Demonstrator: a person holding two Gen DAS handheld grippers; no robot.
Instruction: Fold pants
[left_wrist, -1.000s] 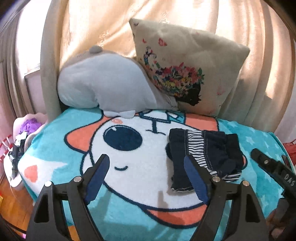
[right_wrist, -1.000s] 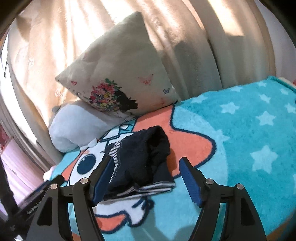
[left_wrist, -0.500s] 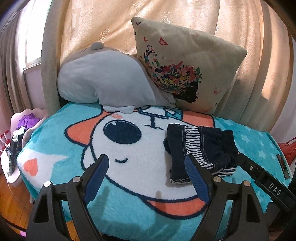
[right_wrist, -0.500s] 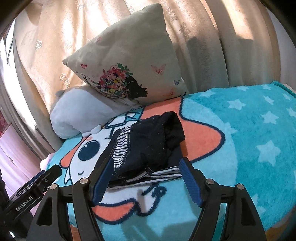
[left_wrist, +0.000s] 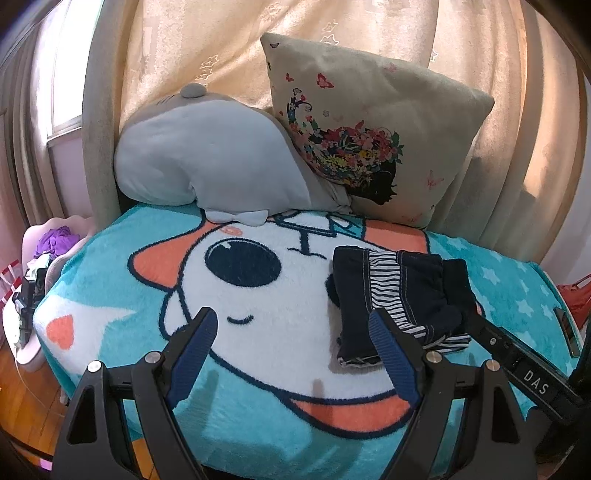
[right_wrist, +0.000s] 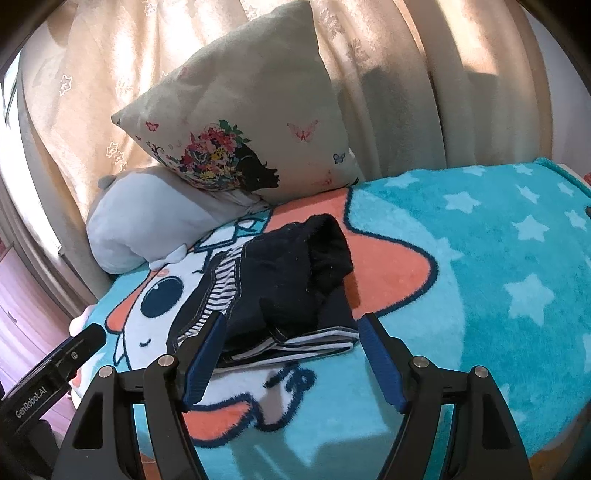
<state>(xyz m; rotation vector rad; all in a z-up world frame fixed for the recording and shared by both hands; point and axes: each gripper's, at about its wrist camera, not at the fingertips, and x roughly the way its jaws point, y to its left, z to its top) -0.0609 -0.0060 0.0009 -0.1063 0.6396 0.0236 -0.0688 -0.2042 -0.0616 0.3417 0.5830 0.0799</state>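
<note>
The dark navy pants (left_wrist: 399, 295) with a striped lining lie folded in a small bundle on the teal cartoon blanket (left_wrist: 229, 295). They also show in the right wrist view (right_wrist: 280, 291). My left gripper (left_wrist: 291, 332) is open and empty, above the blanket to the left of the bundle. My right gripper (right_wrist: 291, 339) is open and empty, just in front of the bundle's near edge. The right gripper's body (left_wrist: 524, 369) shows at the lower right of the left wrist view.
A grey plush pillow (left_wrist: 207, 162) and a beige floral cushion (left_wrist: 369, 147) lean against the curtain at the back. A white stand with purple cloth (left_wrist: 51, 243) is left of the bed. The left gripper's body (right_wrist: 48, 376) shows at the left edge.
Both grippers have pulled back and risen a little from the bed. The folded pants have not moved.
</note>
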